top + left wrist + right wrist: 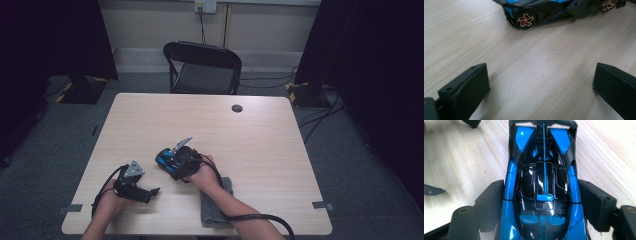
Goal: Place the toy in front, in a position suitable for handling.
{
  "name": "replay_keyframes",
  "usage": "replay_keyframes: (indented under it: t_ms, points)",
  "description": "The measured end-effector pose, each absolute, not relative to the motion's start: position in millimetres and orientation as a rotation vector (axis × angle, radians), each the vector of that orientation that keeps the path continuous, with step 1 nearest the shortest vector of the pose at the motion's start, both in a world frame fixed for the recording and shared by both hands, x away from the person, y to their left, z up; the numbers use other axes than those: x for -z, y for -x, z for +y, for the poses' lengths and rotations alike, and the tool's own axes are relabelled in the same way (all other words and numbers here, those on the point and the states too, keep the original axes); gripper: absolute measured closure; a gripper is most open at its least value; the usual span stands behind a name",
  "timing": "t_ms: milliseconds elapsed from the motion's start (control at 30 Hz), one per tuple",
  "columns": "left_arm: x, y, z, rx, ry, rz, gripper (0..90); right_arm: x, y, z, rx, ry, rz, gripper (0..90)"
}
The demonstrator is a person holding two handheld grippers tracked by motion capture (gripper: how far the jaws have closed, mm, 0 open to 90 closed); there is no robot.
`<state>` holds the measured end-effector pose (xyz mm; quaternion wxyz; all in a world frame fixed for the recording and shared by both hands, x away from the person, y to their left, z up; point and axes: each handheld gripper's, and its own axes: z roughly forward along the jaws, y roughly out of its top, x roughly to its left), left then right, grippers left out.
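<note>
Surface (260,150): pale wood and smooth; if the right tongs let go while the car is tilted, I judge it would roll off on its wheels.
Grey cloth (212,207): lies under the right forearm, behind the right tongs; a sleeve or cable could drag it along.
Toy car (544,195): blue and black, between the right jaws, its body running along them, just ahead of the left tongs; the glossy sides could slip if the squeeze is weak or off-centre.
Right tongs (541,202): spread wide, both pads against the car's flanks, so they hold it.
Left tongs (541,82): jaws wide apart, nothing between them but bare wood, resting low over the surface; the car's orange-spoked wheel (525,20) sits ahead of them, apart.
</note>
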<state>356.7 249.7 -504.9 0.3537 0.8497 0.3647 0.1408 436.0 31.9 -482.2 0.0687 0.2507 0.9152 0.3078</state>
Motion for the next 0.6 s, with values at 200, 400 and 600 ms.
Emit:
replay_keyframes:
  t_ms: [200,400,600]
  points:
    - [504.9,-356.7,249.7,-0.364,-2.197,0.943,0.0,487.3,-432.2,31.9,-0.929,-0.744,2.734,24.2]
    - [504.9,-356.7,249.7,-0.364,-2.197,0.943,0.0,481.5,-436.5,31.9,-0.968,-0.81,2.711,17.0]
    - [504.9,-356.7,249.7,-0.364,-2.197,0.943,0.0,488.9,-436.0,37.2,-0.933,-0.829,2.706,16.2]
